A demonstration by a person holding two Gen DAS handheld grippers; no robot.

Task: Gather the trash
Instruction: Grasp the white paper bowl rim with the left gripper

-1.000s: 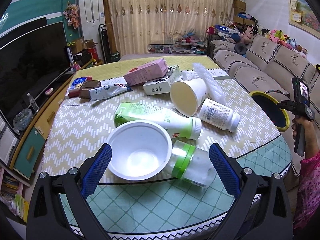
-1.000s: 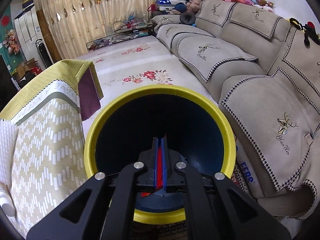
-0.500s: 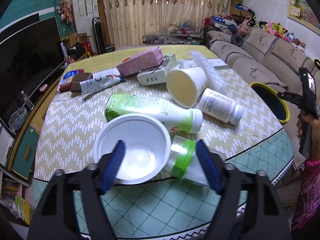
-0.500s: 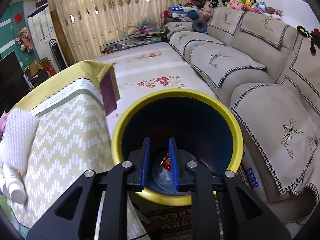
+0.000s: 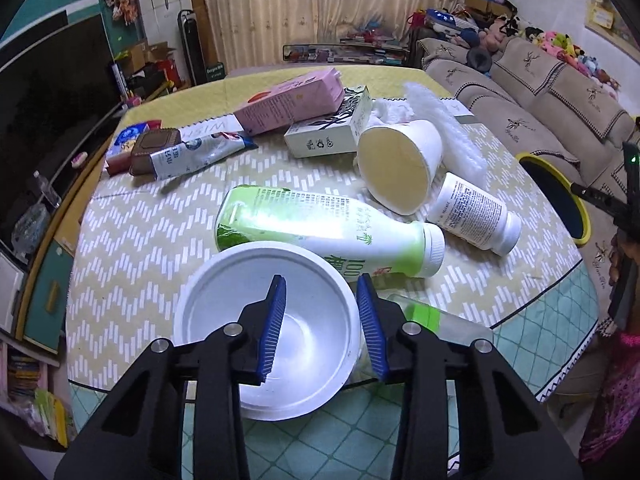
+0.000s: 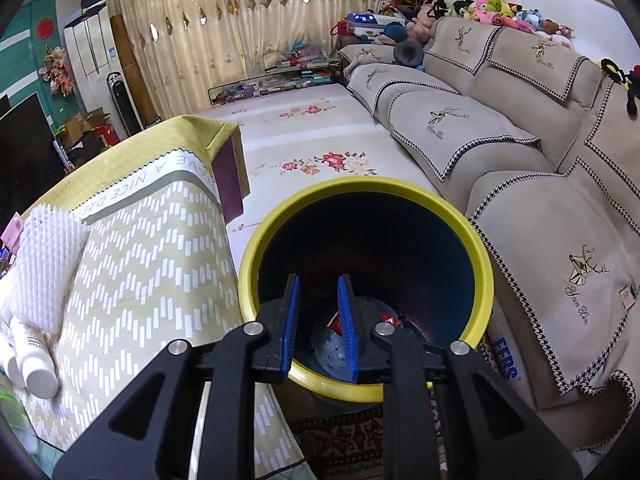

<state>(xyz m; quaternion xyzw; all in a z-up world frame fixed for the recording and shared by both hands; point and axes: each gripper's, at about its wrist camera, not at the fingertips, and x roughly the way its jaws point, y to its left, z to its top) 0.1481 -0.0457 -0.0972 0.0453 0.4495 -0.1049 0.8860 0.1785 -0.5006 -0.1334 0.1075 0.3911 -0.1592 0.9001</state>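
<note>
Room: living room, with a patterned cloth over the table (image 5: 152, 236) and a beige sofa (image 6: 500, 152) beyond it.
Left tongs (image 5: 320, 324): partly parted over the rim of the white bowl (image 5: 224, 320) at the near table edge, one blue pad inside the bowl and one outside its right wall; whether they pinch the wall yet I cannot tell.
Clear jar (image 5: 448, 322): lies on its side just right of the bowl, green lid toward it.
Green bottle (image 5: 320, 232): on its side right behind the bowl, white cap to the right.
Paper cup (image 5: 400, 164): tipped over, mouth toward the camera, with a white pill bottle (image 5: 472, 212) beside it.
Farther litter: white foam net (image 5: 444, 128), white carton (image 5: 332, 128), pink carton (image 5: 292, 100), a snack wrapper (image 5: 200, 152) and small packets at the far left.
Right tongs (image 6: 318, 320): released and empty, held above the mouth of the yellow-rimmed bin (image 6: 484, 276), which stands on the floor between table and sofa.
Bin contents: a red wrapper (image 6: 334, 320) lies at the bottom; little else shows in there.
Progress: early, by my judgement. One piece seems binned, nearly all the trash is on the table, and the bowl looks next to go.
</note>
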